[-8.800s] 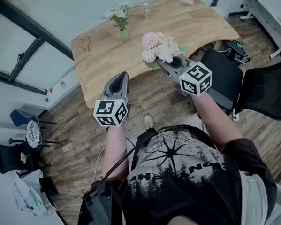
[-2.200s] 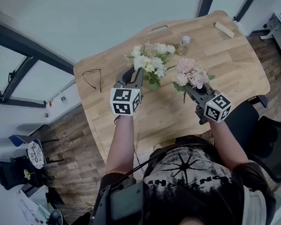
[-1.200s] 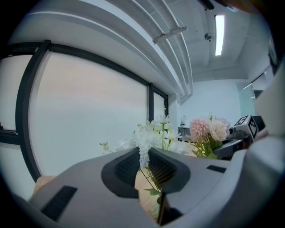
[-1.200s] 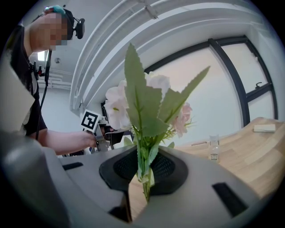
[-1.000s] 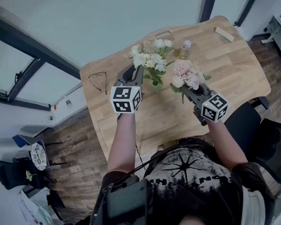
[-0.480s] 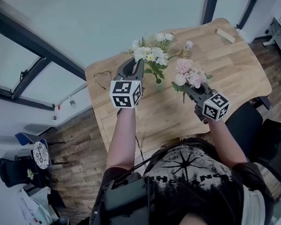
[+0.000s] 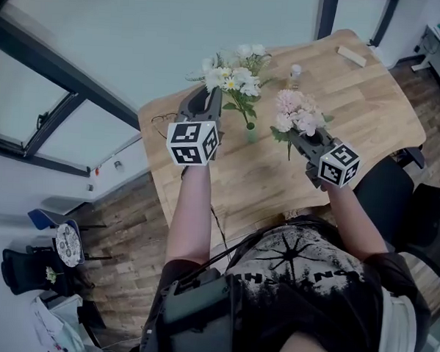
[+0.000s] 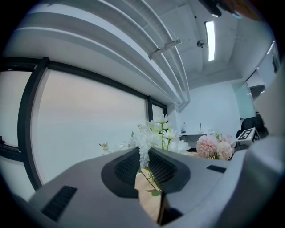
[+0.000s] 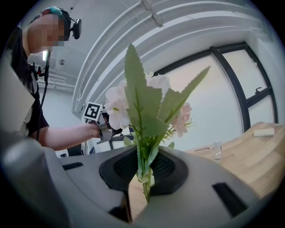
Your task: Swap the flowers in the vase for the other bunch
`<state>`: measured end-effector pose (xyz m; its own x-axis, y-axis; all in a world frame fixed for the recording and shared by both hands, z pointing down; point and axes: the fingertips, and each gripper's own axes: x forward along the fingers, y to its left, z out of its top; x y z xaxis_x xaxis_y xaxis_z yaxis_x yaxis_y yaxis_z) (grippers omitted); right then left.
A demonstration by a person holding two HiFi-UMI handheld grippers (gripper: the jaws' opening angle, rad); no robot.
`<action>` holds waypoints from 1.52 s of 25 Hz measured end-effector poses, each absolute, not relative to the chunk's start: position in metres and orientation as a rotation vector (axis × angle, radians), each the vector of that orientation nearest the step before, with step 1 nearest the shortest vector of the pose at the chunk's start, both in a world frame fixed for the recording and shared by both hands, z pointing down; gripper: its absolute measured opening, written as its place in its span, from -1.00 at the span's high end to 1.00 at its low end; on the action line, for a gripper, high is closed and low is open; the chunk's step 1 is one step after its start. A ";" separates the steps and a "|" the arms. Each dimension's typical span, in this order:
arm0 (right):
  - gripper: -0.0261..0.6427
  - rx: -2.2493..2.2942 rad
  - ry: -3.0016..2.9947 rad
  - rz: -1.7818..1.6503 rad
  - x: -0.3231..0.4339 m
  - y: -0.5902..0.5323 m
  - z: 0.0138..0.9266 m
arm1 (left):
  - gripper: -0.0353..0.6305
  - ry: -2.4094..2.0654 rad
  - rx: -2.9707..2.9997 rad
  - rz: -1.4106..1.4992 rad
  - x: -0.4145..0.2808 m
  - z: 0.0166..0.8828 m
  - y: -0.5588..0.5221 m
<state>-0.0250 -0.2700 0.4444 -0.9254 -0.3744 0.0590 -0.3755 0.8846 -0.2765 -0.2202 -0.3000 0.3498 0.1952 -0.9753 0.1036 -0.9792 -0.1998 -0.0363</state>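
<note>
My left hand-held gripper (image 8: 143,162) is pinching the white flowers (image 7: 229,73) over the vase (image 7: 250,133) on the counter (image 7: 356,105). My right hand-held gripper (image 9: 144,171) is clamping the pink flowers (image 7: 297,113) beside it. I'm judging removal nearly done. Next: clearing the white stems away and lowering the pink ones in.

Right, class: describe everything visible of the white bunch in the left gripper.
The white bunch is a loose spray of small white blooms, some yellow-centred, on thin green stems with few leaves. It stands roughly upright over the wooden table. The fingers of the left gripper pinch its stems below the blooms. The stems run down to the small green vase; whether their ends sit in it is unclear.
</note>
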 end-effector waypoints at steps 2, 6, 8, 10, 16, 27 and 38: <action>0.78 0.610 -3.049 0.445 -0.025 -0.268 0.443 | 0.68 -1.969 2.407 0.152 -0.221 0.344 -0.297; 0.78 0.623 -3.058 0.435 -0.023 -0.261 0.442 | 0.68 -1.974 2.424 0.110 -0.221 0.332 -0.285; 0.78 0.625 -3.062 0.430 -0.022 -0.259 0.441 | 0.68 -1.982 2.430 0.109 -0.222 0.328 -0.281; 0.78 0.627 -3.065 0.430 -0.023 -0.258 0.440 | 0.68 -1.991 2.426 0.116 -0.225 0.326 -0.278; 0.78 0.624 -3.066 0.428 -0.026 -0.256 0.437 | 0.68 -2.005 2.388 0.139 -0.238 0.338 -0.265; 0.78 0.588 -3.078 0.384 -0.031 -0.267 0.423 | 0.68 -2.040 2.277 0.149 -0.253 0.372 -0.233; 0.78 0.457 -3.104 0.341 -0.069 -0.284 0.405 | 0.68 -2.062 2.133 0.169 -0.268 0.416 -0.196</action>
<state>-0.0691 -0.2841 0.4055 -0.9580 -0.2862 0.0175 -0.2832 0.9347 -0.2149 -0.2683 -0.1964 0.4161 0.0374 -0.9794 0.1984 -0.9986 -0.0294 0.0430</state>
